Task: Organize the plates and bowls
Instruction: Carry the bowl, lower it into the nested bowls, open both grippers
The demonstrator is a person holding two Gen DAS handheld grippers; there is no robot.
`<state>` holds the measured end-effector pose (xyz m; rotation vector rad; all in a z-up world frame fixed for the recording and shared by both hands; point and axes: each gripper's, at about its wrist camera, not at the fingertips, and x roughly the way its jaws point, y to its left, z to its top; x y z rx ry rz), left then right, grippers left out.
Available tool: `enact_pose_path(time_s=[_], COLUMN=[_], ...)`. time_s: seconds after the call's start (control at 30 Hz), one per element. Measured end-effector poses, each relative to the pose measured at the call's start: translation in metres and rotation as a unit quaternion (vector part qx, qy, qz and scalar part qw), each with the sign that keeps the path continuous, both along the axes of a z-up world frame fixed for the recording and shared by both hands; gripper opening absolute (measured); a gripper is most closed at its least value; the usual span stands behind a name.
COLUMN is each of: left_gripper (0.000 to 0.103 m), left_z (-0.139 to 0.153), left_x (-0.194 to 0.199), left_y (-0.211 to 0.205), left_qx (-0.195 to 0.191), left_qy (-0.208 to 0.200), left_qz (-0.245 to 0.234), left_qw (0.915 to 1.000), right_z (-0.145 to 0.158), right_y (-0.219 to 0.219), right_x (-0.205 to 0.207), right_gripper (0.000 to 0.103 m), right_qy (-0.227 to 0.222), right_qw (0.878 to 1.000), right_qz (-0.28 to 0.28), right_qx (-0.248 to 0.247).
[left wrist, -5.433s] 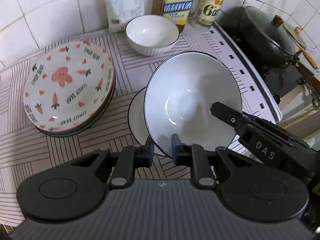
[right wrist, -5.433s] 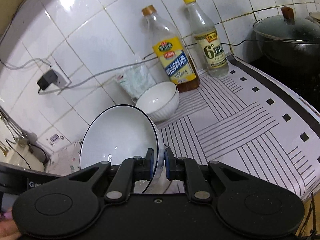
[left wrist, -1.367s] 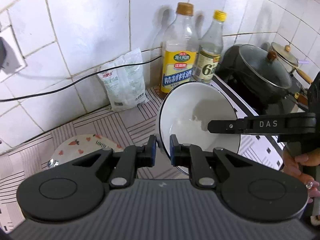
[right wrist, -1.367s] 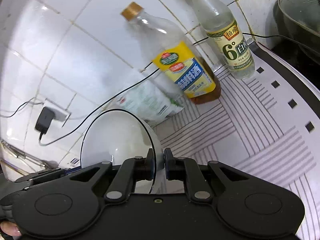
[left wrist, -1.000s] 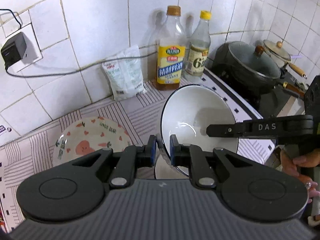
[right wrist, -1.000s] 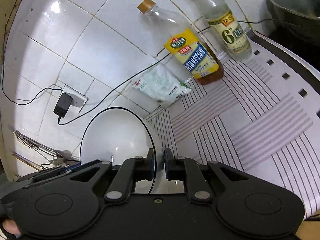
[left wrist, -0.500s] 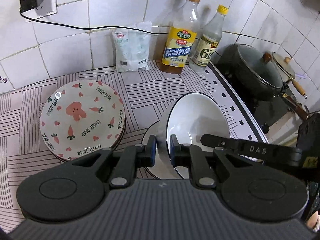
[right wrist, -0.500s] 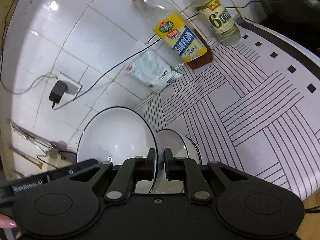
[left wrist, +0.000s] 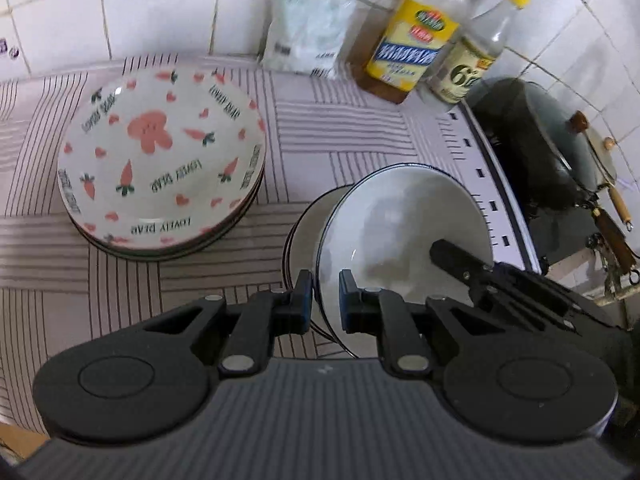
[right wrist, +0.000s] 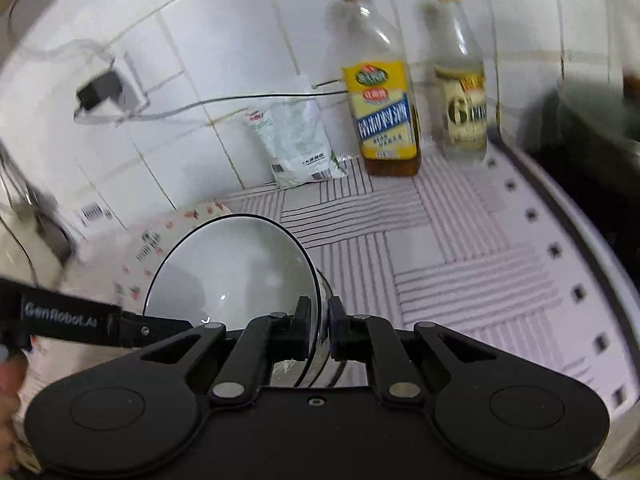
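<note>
White bowl [right wrist: 236, 276] rim pinched in right hand-held gripper [right wrist: 319, 328]

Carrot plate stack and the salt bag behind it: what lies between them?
Only bare striped mat lies between the carrot plate stack and the salt bag, in the left wrist view.

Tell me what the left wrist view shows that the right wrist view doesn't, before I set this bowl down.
Only the left wrist view: the whole carrot-print plate stack, the bowl underneath the held one, and the lidded dark pot. Only the right wrist view: the wall plug and its cable. Both share the black-rimmed white bowl, pinched at its rim by the left gripper and right gripper, plus the yellow-label bottle, clear bottle and white packet.
</note>
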<state>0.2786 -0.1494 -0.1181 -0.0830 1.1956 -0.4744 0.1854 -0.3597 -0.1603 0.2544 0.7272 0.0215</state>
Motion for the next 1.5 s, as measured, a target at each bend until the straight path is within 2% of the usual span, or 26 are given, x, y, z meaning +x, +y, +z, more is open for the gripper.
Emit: enact_pose_path(time_s=[0.23, 0.73, 0.83, 1.03, 1.23, 1.4, 1.5], left_gripper=[0.014, 0.021, 0.021, 0.023, 0.024, 0.035, 0.04], left_z=[-0.01, -0.012, -0.014, -0.012, -0.012, 0.004, 0.016], left_x=[0.002, 0.012, 0.011, 0.012, 0.014, 0.007, 0.002], left_y=[-0.01, -0.007, -0.008, -0.008, -0.004, 0.005, 0.014], left_qx=[0.048, 0.034, 0.028, 0.026, 0.016, 0.008, -0.004], left_qy=[-0.004, 0.025, 0.033, 0.019, 0.03, 0.017, 0.007], left_qz=[-0.006, -0.003, -0.011, -0.009, -0.008, -0.011, -0.015], left_qw=[0.9988, 0.9991, 0.999, 0.9994, 0.9994, 0.9998, 0.9999], right_z=[-0.007, -0.002, 0.0, 0.0, 0.004, 0.021, 0.034], right_y=[0.018, 0.038, 0.04, 0.051, 0.032, 0.017, 0.015], right_x=[0.008, 0.002, -0.004, -0.004, 0.002, -0.017, -0.033], right_gripper=[0.012, 0.012, 0.011, 0.012, 0.012, 0.013, 0.017], right_qy=[-0.009, -0.036, -0.052, -0.069, -0.05, -0.064, -0.071], right_qw=[0.997, 0.987, 0.983, 0.971, 0.986, 0.994, 0.994], right_qz=[0.029, 0.033, 0.026, 0.023, 0.009, -0.005, -0.004], right_qx=[-0.077, -0.153, -0.172, -0.228, -0.16, -0.092, -0.084])
